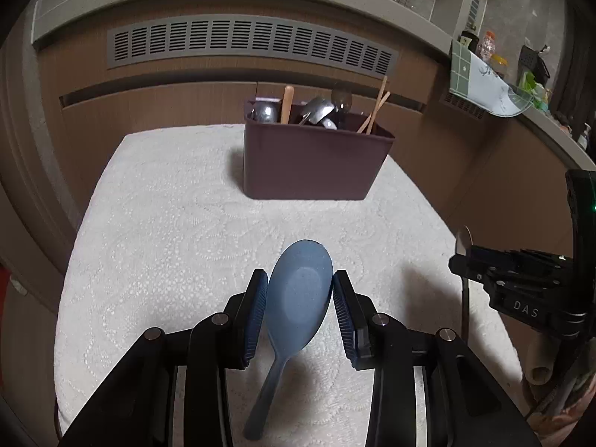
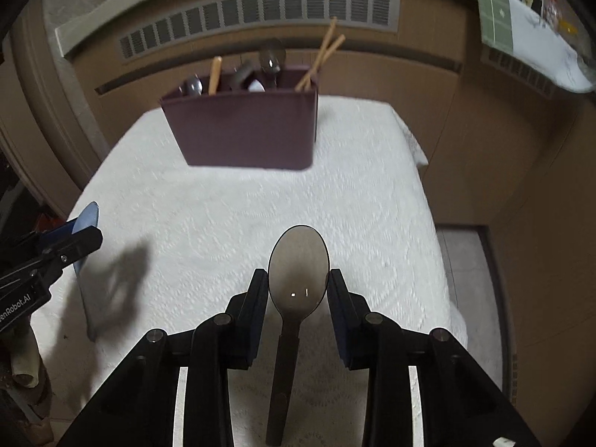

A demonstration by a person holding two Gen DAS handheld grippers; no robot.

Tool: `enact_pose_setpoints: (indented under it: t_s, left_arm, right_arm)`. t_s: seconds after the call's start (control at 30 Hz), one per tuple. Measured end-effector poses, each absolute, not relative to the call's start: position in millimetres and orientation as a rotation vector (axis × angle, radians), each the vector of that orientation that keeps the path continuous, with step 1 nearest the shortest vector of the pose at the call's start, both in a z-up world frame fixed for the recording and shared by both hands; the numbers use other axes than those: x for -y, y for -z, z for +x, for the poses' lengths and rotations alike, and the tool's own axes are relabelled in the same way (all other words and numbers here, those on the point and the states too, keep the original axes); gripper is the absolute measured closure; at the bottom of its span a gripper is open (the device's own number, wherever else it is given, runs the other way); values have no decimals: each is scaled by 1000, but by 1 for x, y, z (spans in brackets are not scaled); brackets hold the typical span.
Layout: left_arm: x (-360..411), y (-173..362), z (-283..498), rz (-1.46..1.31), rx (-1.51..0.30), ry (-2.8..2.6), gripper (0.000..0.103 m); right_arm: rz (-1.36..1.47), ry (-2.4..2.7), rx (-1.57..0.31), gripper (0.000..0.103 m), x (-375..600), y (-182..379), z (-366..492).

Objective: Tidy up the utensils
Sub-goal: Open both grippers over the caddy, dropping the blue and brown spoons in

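My left gripper [image 1: 300, 285] is shut on the bowl of a blue plastic rice paddle [image 1: 298, 298], handle hanging down toward me, held above the white cloth. My right gripper [image 2: 298, 283] is shut on the bowl of a metal spoon [image 2: 298, 275], handle pointing down. A maroon utensil bin [image 1: 313, 164] stands at the far side of the table; it also shows in the right wrist view [image 2: 246, 130]. It holds metal spoons, a wooden handle and wooden chopsticks [image 2: 322, 52]. The right gripper shows in the left view [image 1: 495, 268], the left gripper in the right view [image 2: 56, 249].
The table is covered by a white textured cloth [image 1: 167, 242]. Brown cabinet fronts with a grey vent [image 1: 249, 43] stand behind it. A counter at the right holds a tiled cloth [image 1: 480, 82] and bottles. Floor lies to the right of the table [image 2: 465, 279].
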State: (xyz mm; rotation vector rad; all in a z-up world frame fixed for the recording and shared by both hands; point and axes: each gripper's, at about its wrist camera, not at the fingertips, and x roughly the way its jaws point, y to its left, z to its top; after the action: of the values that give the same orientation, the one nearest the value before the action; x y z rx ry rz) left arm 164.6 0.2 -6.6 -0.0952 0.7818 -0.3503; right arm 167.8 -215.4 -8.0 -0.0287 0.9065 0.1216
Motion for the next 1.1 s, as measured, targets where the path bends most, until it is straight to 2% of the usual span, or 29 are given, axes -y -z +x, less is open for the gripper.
enact_pose_setpoints:
  t_s: [0.37,0.43,0.47,0.73,1.1]
  left_arm:
    - [0,-17,168,-117,-746,372,67]
    - [1,-26,169,-122,-732,379,69]
    - [2,-32,170,-121,-720,383,74]
    - [-1,-109,194,-131,-546,405,77]
    - [-2,-158,253,-185,-452,451,77]
  right_arm:
    - [-58,-165,-813,73,212,-21,176]
    - [-49,-170,-798,73,214,-29,180]
    - [-48,-171,-790,73,213,-33,181]
    - [-94,-171,-547,73,214,-122,193]
    - [-78,-151,-454,73,219,-182,251]
